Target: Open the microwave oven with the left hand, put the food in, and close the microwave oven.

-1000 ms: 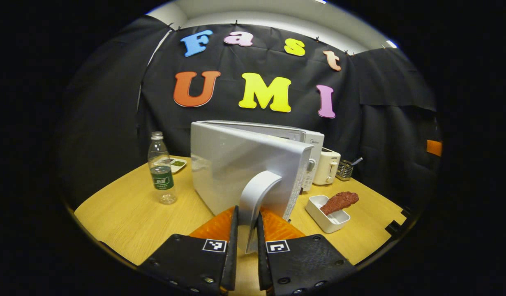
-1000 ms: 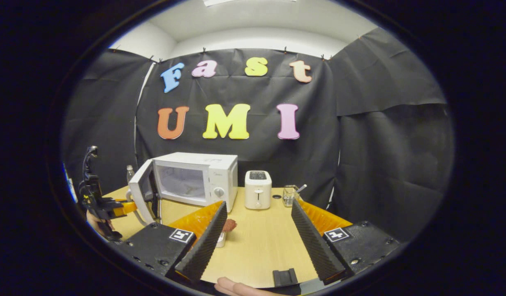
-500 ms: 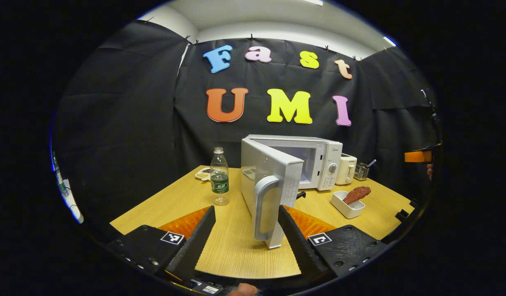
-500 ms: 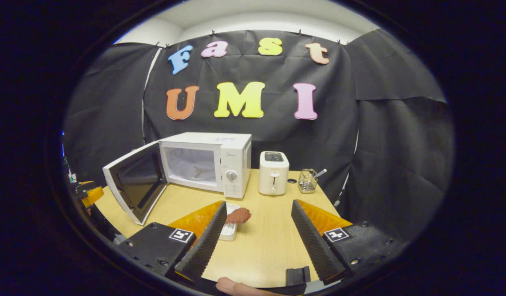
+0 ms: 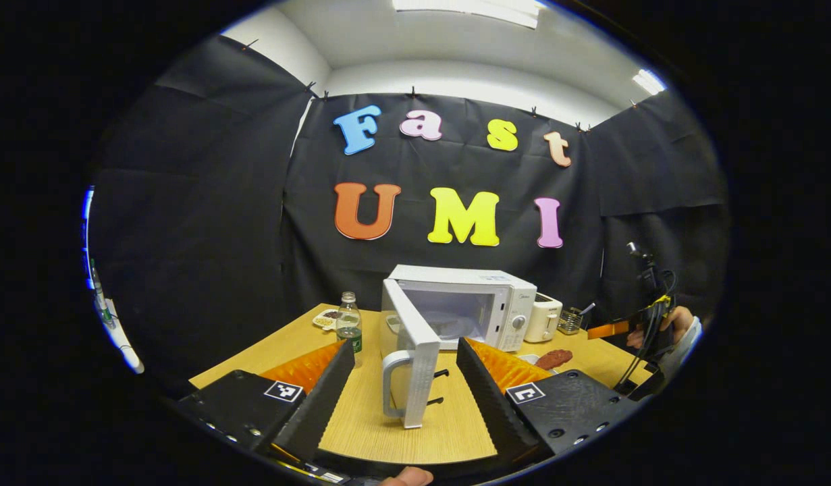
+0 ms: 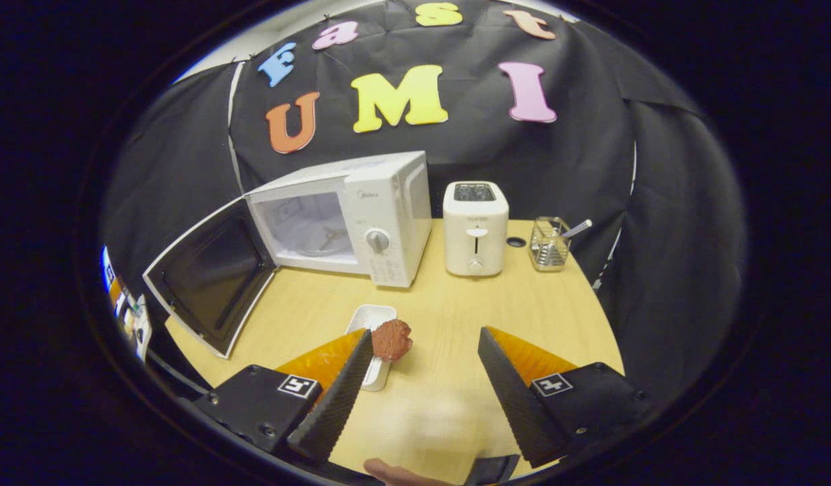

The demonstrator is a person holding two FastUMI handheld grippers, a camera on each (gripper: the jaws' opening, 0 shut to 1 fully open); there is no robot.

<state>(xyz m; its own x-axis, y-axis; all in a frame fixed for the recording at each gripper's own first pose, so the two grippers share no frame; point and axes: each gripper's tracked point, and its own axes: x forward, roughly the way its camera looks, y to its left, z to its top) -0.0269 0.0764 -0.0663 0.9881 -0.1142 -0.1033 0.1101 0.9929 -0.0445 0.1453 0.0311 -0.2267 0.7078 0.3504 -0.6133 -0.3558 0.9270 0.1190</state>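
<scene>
The microwave oven (image 6: 361, 216) is seen at the back of the desk (image 6: 456, 317) with its door (image 6: 209, 287) swung wide open to the left, so that the pale cavity is exposed. In the left gripper view the door's handle (image 5: 395, 385) is seen edge-on, framed between the fingers of the left claw (image 5: 405, 398), which is spread wide, holds nothing and is clear of the handle. The right claw (image 6: 418, 391) is likewise spread wide and empty above the desk. The food (image 6: 391, 339), a reddish-brown piece, is laid in a small white tray (image 6: 371, 324) on the desk in front of the oven, just beside the right claw's left finger. A white toaster (image 6: 476, 226) is placed to the right of the oven, with a wire holder (image 6: 549, 246) beyond it. A water bottle (image 5: 348, 324) is seen left of the door in the left gripper view.
</scene>
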